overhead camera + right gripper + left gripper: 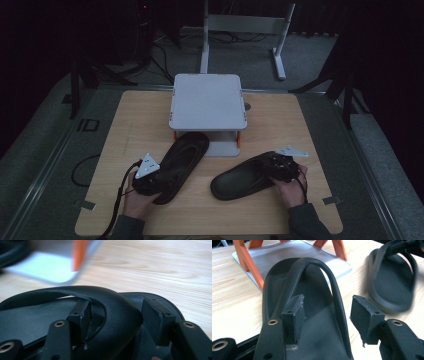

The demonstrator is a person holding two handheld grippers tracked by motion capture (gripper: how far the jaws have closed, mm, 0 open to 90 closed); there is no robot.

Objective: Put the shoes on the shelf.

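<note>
The right gripper fingers clamp the strap of a black rubber slipper near the wooden surface's front edge; the left gripper fingers stand open astride another black slipper's strap toward the front-left.

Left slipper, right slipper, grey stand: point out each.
Left slipper (182,155): high view, on its footbed.
Right slipper (240,180): high view, on its footbed.
Grey stand (207,100): high view, on its top plate.
</note>
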